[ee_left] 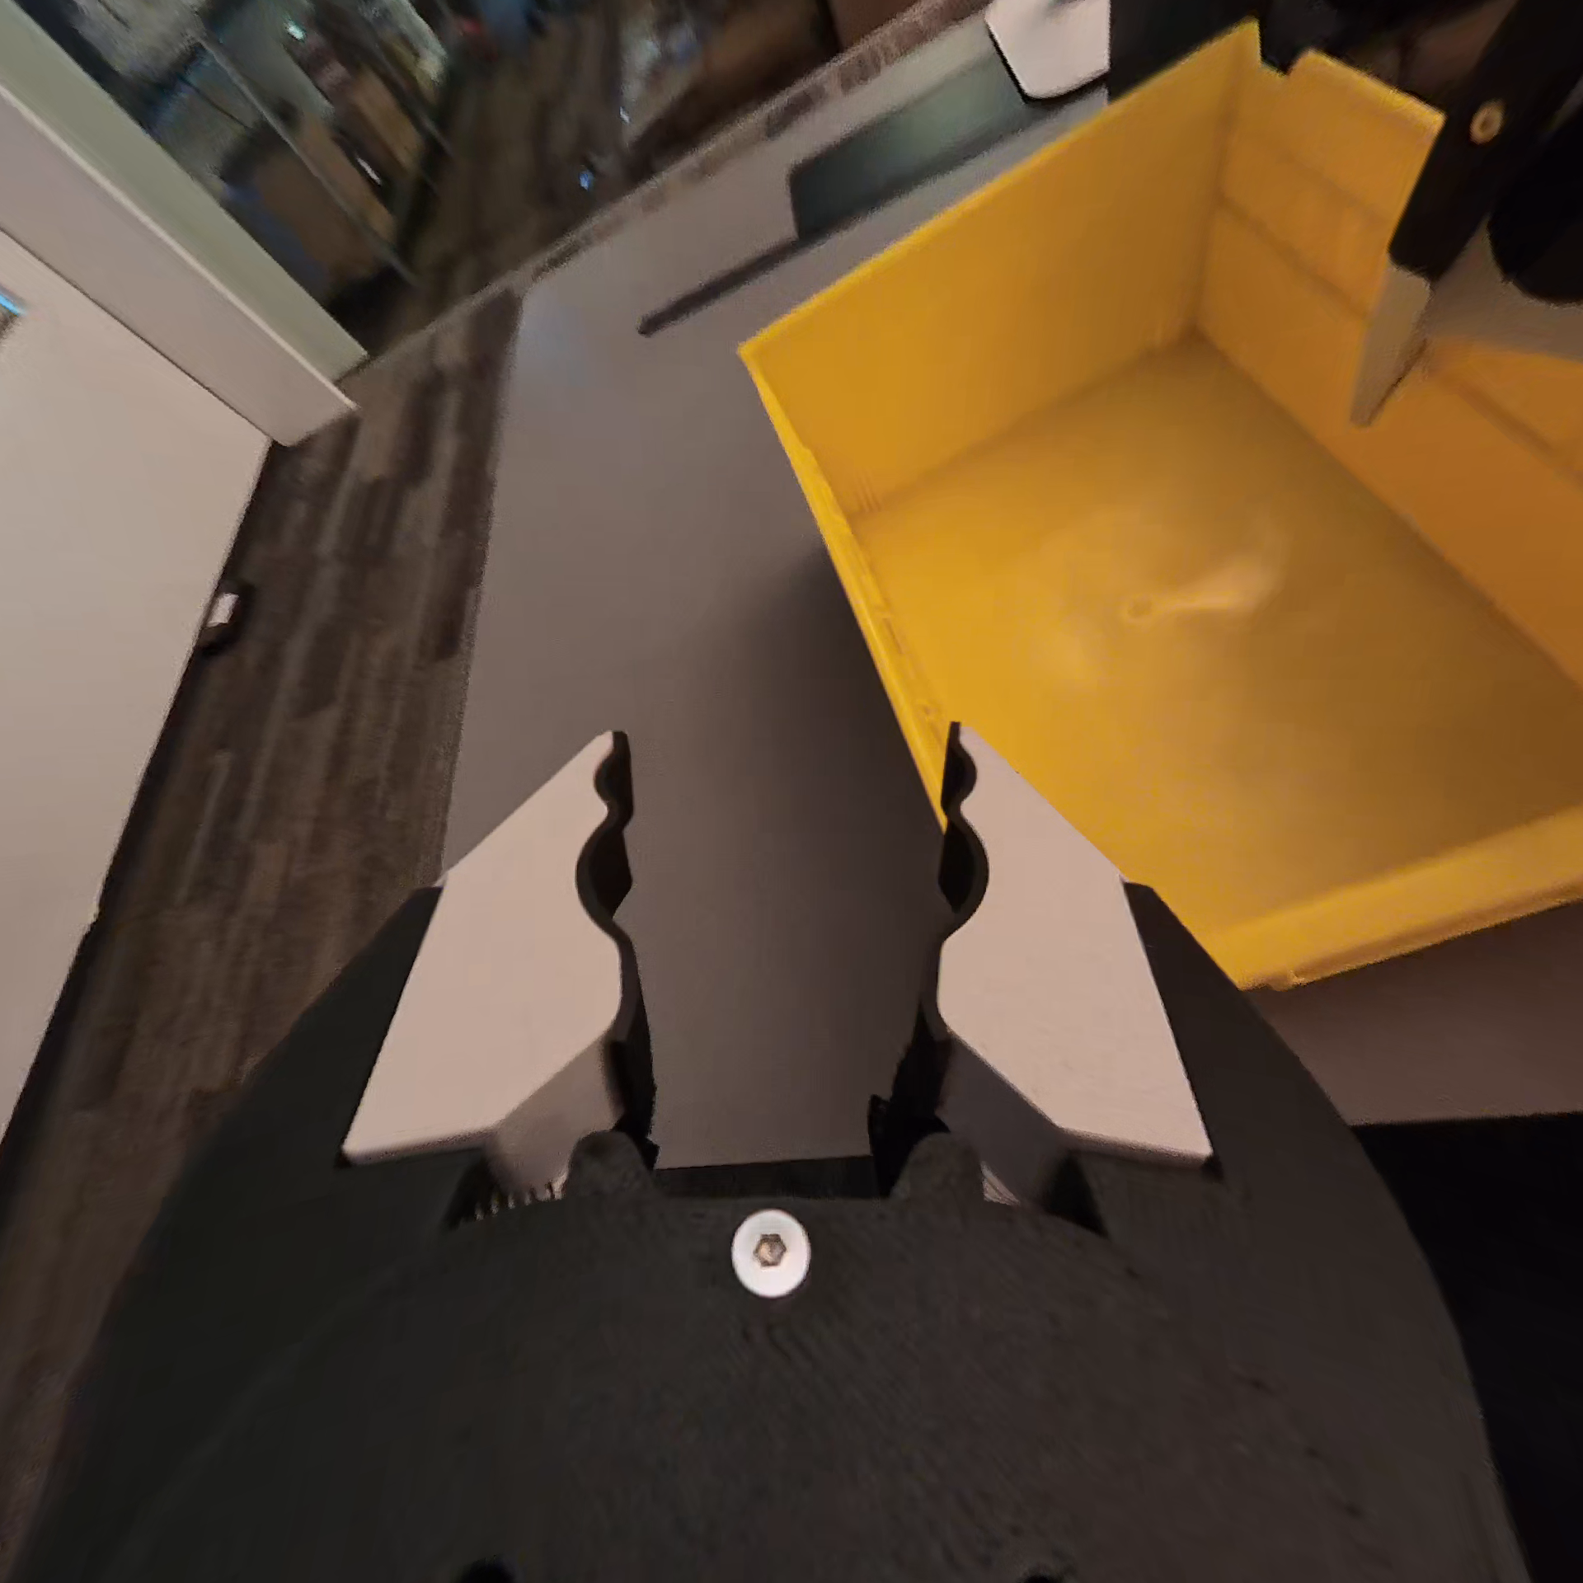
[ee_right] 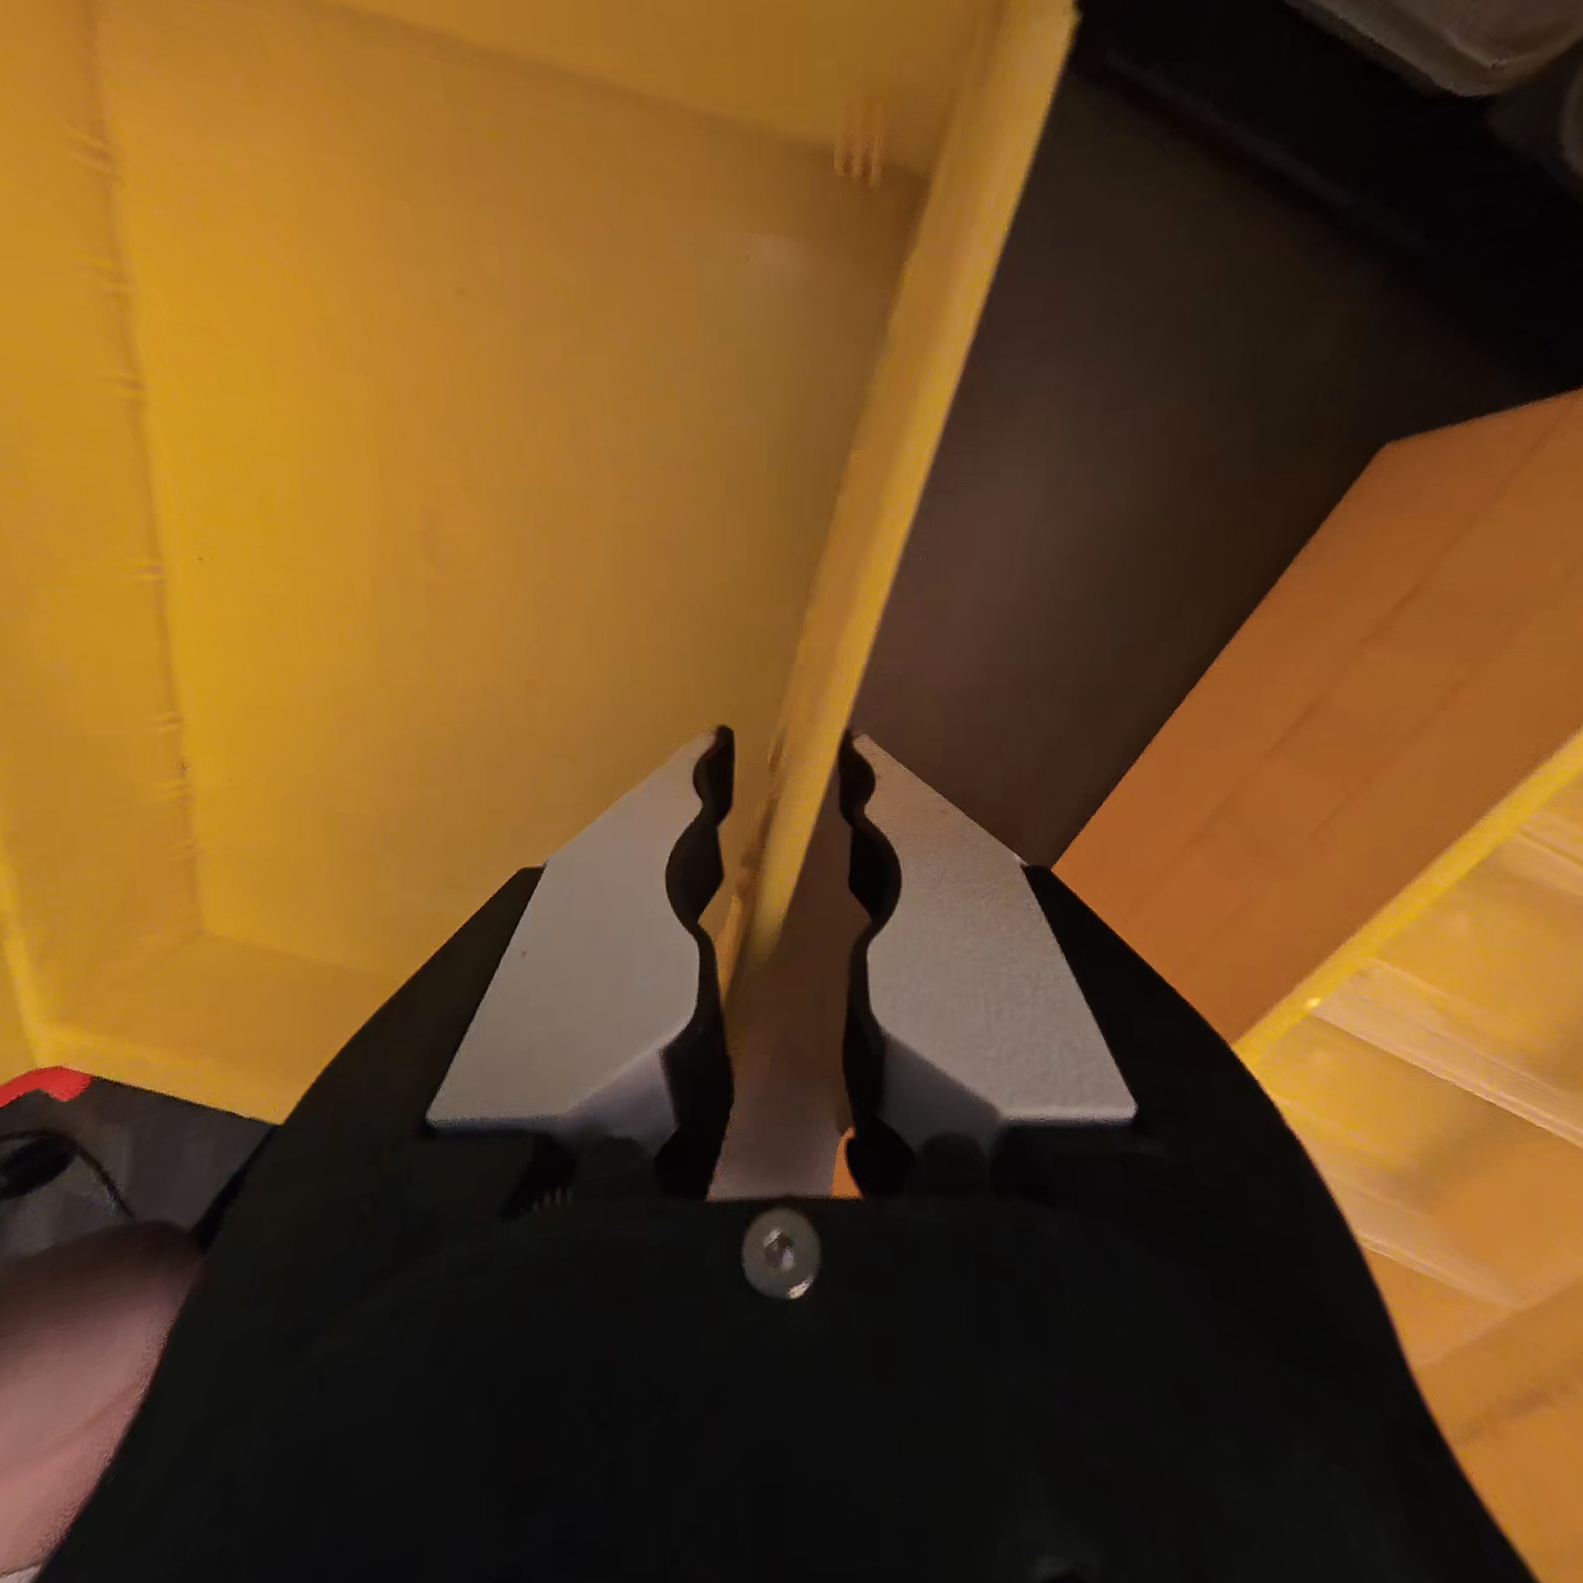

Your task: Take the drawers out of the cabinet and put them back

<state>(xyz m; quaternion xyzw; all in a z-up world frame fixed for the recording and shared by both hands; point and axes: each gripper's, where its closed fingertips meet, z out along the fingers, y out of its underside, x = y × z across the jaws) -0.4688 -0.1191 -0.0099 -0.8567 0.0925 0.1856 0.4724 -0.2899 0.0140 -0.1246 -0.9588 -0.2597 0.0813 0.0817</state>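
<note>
In the left wrist view, the left hand-held gripper (ee_left: 784, 754) is seen with its fingers spread wide apart, and nothing is held between them; only the bare grey counter (ee_left: 685, 600) is seen in the gap. The tip of its right finger (ee_left: 1028, 925) lies just beside the near corner of a yellow drawer (ee_left: 1199, 600), though contact cannot be judged. The yellow drawer is tilted, its open top turned toward the camera, and whether it rests on the counter cannot be told. Nothing is seen inside the drawer. Above the far side of the drawer, the right hand-held gripper (ee_left: 1405, 325) is seen, with one grey fingertip reaching down inside the drawer's wall. Beyond the drawer, a white object (ee_left: 1045, 43) stands on the counter, and left of the counter a dark patterned floor (ee_left: 343, 685) is visible.

In the right wrist view, the right hand-held gripper (ee_right: 786, 745) is seen narrowed around the drawer's side wall (ee_right: 925, 428), which runs up between the two fingers. The left finger (ee_right: 600, 959) is inside the drawer and the right finger (ee_right: 968, 968) outside it; a slim gap remains at the tips, so a firm clamp cannot be confirmed. The drawer's yellow interior (ee_right: 428, 514) fills the view left of the wall. To the right of the wall, a dark surface and a second yellow piece (ee_right: 1370, 857), partly translucent, are seen. At the lower left, part of a person's hand (ee_right: 77, 1388) is visible.
</note>
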